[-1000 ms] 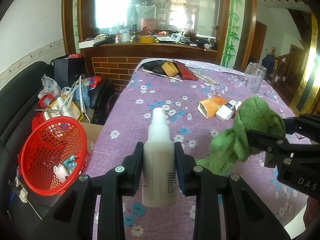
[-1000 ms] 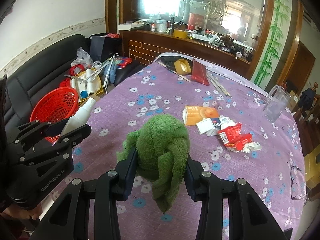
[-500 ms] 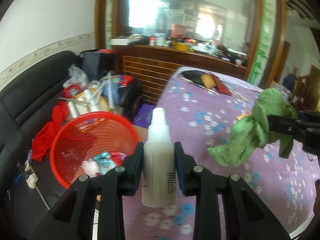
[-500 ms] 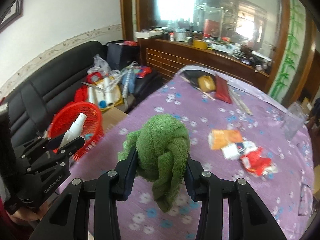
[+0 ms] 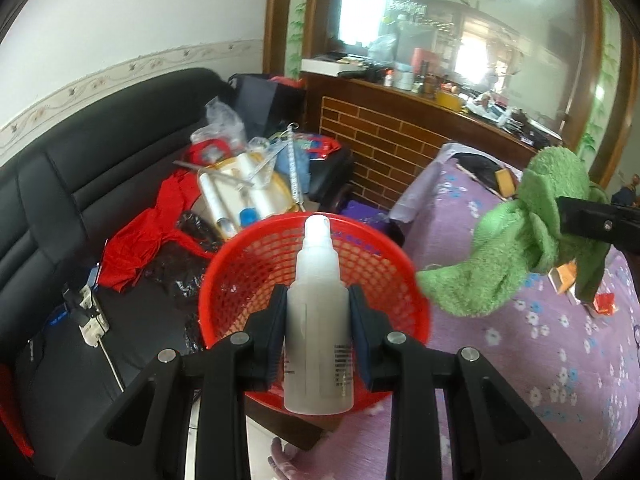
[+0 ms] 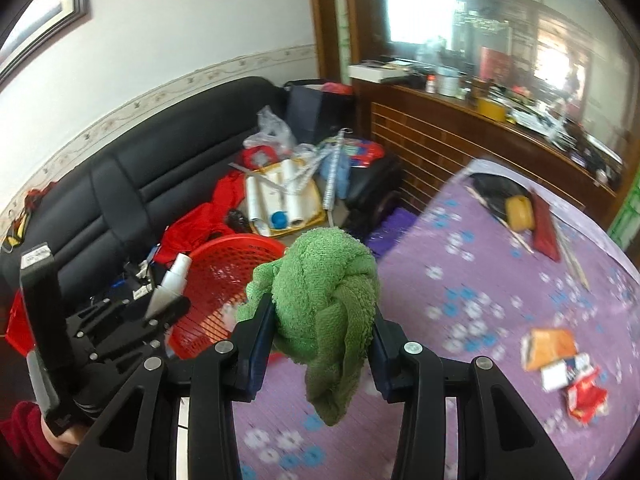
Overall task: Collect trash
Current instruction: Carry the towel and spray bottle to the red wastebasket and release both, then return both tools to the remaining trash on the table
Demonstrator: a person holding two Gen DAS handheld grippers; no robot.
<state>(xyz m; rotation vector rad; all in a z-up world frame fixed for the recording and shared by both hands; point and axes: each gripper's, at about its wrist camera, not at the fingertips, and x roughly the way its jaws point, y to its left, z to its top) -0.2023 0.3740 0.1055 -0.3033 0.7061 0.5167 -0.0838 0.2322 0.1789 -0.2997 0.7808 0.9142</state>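
The left gripper [image 5: 318, 320] has its fingers clamped on a white spray bottle [image 5: 318, 312], held over the red mesh basket [image 5: 248, 264], which hides most of the basket's inside. The right gripper [image 6: 324, 326] grips a bunched green towel [image 6: 324, 280] above the table [image 6: 500, 280] edge; the wrappers [image 6: 568, 364] on it are blurred, their print unreadable.

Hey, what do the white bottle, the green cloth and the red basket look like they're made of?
White bottle: probably plastic, matte and translucent, with a milky body and printed text.
Green cloth: looks like terry towelling, soft and fuzzy; the looped pile shows and it hangs limp.
Red basket: likely moulded plastic, slightly glossy, with an open lattice wall and a smooth rim.
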